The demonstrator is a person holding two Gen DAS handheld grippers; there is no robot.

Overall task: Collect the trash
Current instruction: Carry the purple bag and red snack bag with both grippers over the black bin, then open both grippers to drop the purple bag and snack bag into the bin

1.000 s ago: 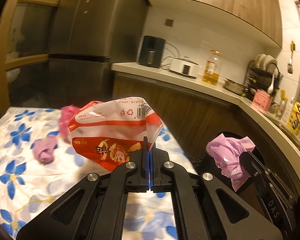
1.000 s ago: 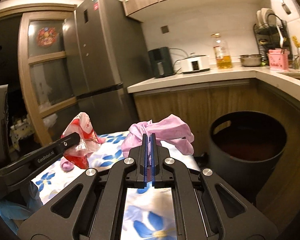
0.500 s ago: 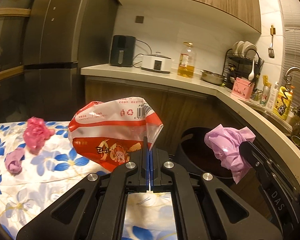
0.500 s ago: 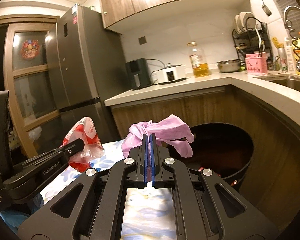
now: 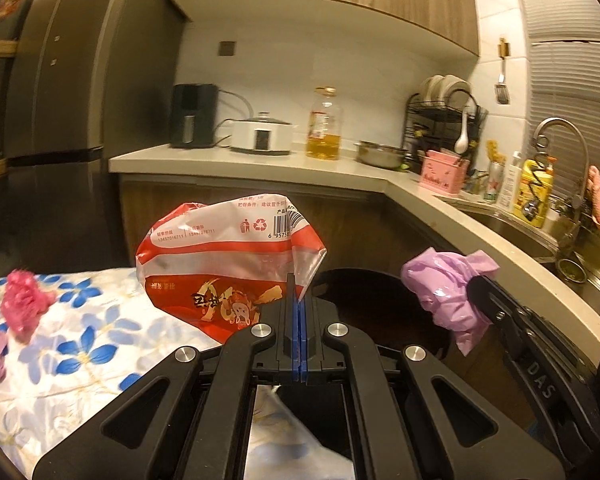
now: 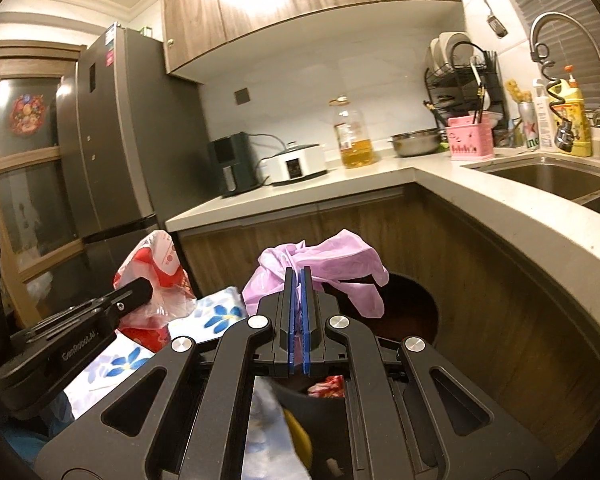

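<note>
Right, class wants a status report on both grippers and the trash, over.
Left gripper shut on red snack bag. Right gripper shut on pink plastic bag. Black bin ahead, open, nothing blocking.

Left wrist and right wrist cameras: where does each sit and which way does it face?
Left wrist: on the left gripper, facing the counter corner, shut on a red-and-white plastic snack bag; the right gripper shows at right.
Right wrist: on the right gripper, facing the same corner, shut on a crumpled lilac plastic bag; the left gripper shows at left.
Shared: both bags, dark round bin, flowered tablecloth.
</note>
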